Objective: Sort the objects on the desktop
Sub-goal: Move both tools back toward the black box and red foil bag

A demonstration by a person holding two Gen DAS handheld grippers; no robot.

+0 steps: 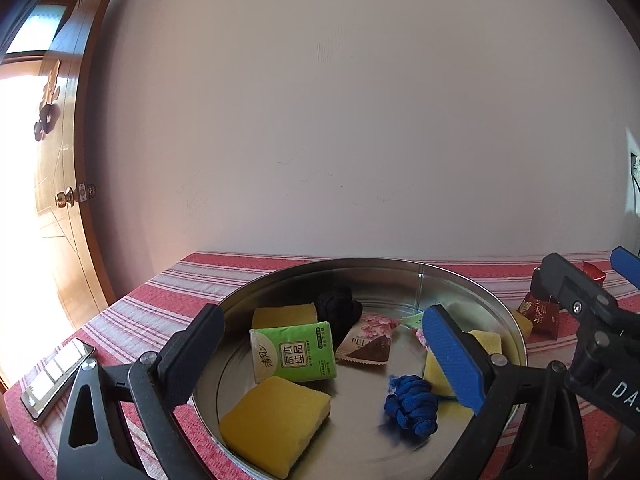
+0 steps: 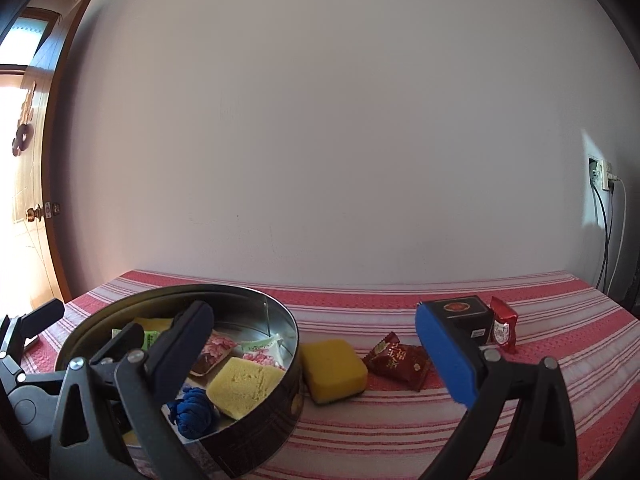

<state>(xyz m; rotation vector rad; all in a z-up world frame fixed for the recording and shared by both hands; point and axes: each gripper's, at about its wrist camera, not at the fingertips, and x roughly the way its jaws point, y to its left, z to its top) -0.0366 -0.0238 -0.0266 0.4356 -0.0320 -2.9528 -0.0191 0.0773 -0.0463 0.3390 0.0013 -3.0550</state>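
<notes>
A round metal tin (image 1: 400, 270) sits on the red striped tablecloth. It holds yellow sponges (image 1: 276, 426), a green tissue pack (image 1: 294, 352), a black rope knot (image 1: 340, 306), a pink snack packet (image 1: 366, 340) and a blue rope knot (image 1: 412, 404). My left gripper (image 1: 324, 356) is open and empty above the tin. My right gripper (image 2: 320, 356) is open and empty above the tin's right rim (image 2: 294, 344). On the cloth right of the tin lie a yellow sponge (image 2: 334, 370), a red snack packet (image 2: 400, 360), a black box (image 2: 464, 314) and a red sachet (image 2: 504, 328).
A phone-like flat device (image 1: 56, 376) lies at the table's left edge. A wooden door (image 1: 60, 184) stands at the left. A wall socket with cables (image 2: 604, 176) is at the right. The white wall runs directly behind the table.
</notes>
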